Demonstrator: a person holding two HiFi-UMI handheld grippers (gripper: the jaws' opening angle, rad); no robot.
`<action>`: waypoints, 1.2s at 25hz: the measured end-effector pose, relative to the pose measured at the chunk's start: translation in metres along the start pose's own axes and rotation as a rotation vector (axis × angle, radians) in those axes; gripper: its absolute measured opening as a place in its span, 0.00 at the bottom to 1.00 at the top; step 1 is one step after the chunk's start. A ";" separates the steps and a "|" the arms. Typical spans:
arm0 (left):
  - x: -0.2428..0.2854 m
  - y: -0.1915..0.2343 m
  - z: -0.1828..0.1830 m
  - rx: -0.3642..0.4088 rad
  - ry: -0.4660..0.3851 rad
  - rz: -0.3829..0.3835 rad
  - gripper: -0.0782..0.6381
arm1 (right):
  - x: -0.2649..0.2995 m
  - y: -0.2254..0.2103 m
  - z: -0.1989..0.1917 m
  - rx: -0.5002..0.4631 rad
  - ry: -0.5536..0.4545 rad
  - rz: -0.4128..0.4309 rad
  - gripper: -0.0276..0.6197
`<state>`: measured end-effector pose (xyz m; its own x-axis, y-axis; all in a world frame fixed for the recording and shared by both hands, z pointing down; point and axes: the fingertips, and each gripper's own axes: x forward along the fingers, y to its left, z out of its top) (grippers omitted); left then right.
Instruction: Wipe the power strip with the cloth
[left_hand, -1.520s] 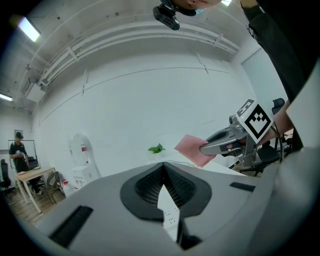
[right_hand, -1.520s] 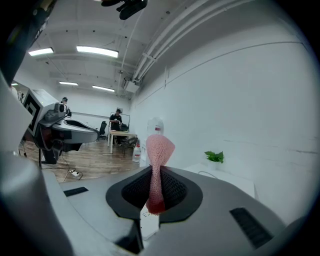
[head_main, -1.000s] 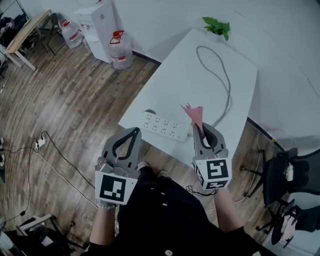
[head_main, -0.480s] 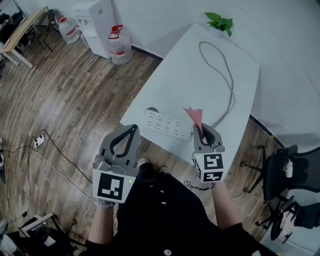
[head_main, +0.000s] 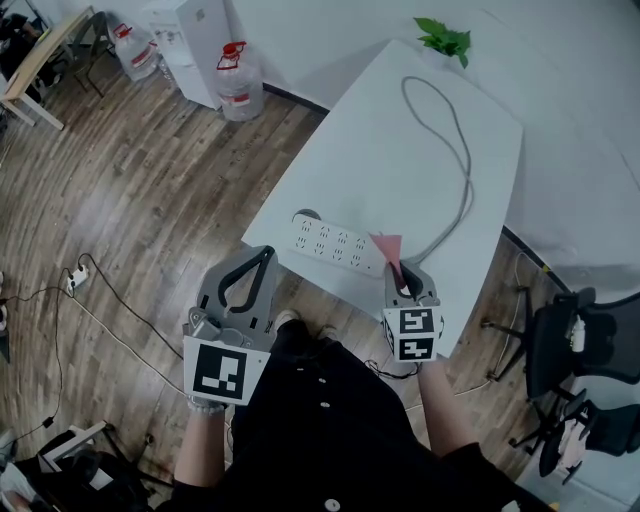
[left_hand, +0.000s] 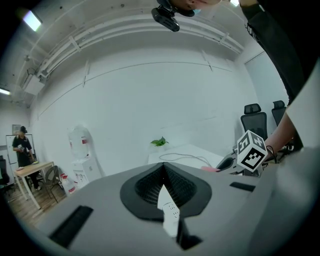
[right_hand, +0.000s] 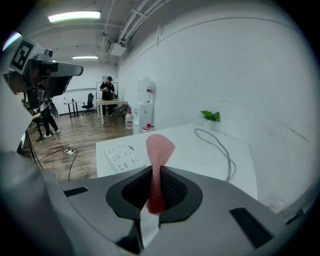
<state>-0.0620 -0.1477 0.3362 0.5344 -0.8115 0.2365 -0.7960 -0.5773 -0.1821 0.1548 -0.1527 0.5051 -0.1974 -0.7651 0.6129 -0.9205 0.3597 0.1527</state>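
A white power strip (head_main: 336, 243) lies near the front edge of the white table (head_main: 400, 140), and its grey cable (head_main: 458, 160) loops toward the far end. My right gripper (head_main: 400, 274) is shut on a pink mesh cloth (head_main: 387, 246) that stands up from the jaws just past the strip's right end. In the right gripper view the cloth (right_hand: 159, 149) rises between the jaws, with the strip (right_hand: 122, 155) ahead on the left. My left gripper (head_main: 267, 254) is shut and holds nothing, off the table's front left corner. The strip (left_hand: 169, 214) shows through its jaw gap.
A green plant (head_main: 445, 38) sits at the table's far end. Water bottles (head_main: 238, 80) and a white dispenser (head_main: 190, 35) stand on the wood floor at the back left. A black office chair (head_main: 585, 345) is at the right. A floor cable (head_main: 110, 300) runs at the left.
My right gripper has drawn back a little toward my body with the cloth, which now sits at the strip's right end. The left gripper has barely moved.
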 end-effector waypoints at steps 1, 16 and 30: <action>0.000 0.001 -0.001 -0.002 0.001 0.001 0.12 | 0.002 0.001 -0.006 0.007 0.013 -0.001 0.13; -0.011 0.017 -0.008 0.018 0.029 0.024 0.12 | 0.024 0.028 -0.057 0.122 0.139 0.026 0.13; -0.019 0.030 -0.019 0.004 0.043 0.051 0.12 | 0.036 0.055 -0.056 0.124 0.154 0.071 0.13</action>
<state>-0.1018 -0.1478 0.3438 0.4808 -0.8350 0.2676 -0.8205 -0.5361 -0.1986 0.1158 -0.1308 0.5790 -0.2186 -0.6461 0.7313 -0.9424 0.3343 0.0137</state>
